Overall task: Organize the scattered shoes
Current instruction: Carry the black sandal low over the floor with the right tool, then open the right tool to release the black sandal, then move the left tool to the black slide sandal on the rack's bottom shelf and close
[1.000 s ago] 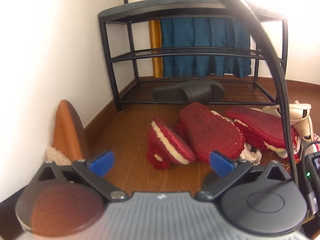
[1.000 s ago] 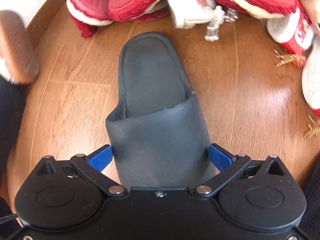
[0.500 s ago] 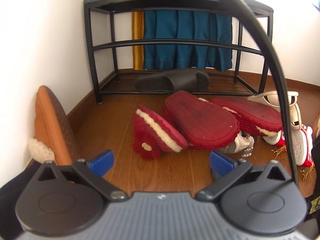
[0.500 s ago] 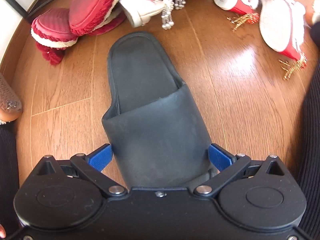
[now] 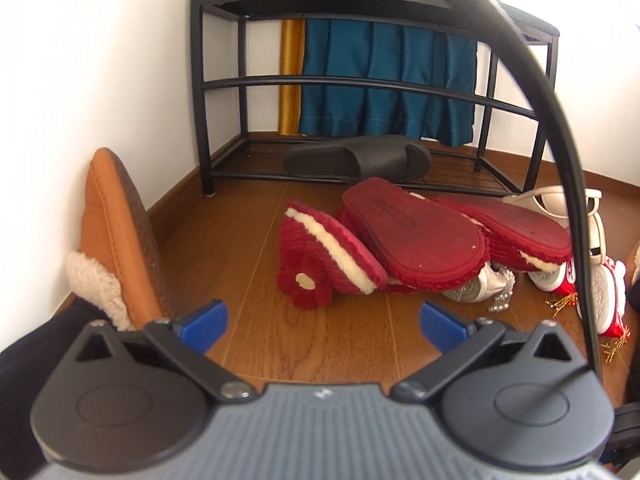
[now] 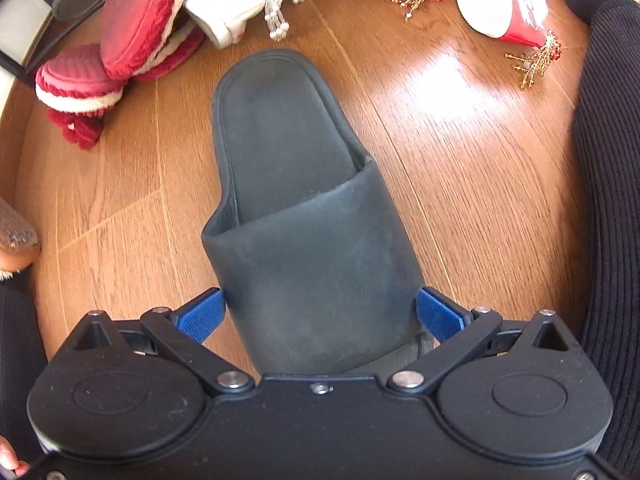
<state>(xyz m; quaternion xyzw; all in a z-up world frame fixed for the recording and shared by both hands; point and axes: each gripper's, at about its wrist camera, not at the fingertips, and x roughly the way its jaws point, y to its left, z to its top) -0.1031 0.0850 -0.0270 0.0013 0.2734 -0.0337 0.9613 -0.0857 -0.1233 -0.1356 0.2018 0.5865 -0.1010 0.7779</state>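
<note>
Black rubber fills your right view: the slipper [image 6: 304, 216] sits toe-first in your right gripper [image 6: 320, 316], whose jaws are closed on its upper from both sides, blue pads [image 6: 200, 316] touching its edges. Its heel points away from you over the wooden floor [image 6: 460, 168]. Whether the sole touches the floor, you cannot tell.

Your left gripper [image 5: 322, 322] has its jaws wide apart and holds nothing; only floor shows between the blue pads [image 5: 204, 320].

Ahead of your left gripper stands the black rack [image 5: 360, 80] against the white wall [image 5: 100, 60], with a blue curtain [image 5: 384, 76] behind it. A second black slipper [image 5: 356, 158] lies sideways on the rack's bottom shelf.

In front of the rack lies a pile of red slippers [image 5: 412, 240], several sole-up, one with white trim and a red flower on its side. A silver shoe [image 5: 476, 286] with beads pokes out from under them. To the right lie a cream sandal [image 5: 560, 200] and red-and-white shoes [image 5: 604, 292] with gold tassels. A tan slipper [image 5: 116, 236] with fleece lining leans upright against the wall on your left.
</note>
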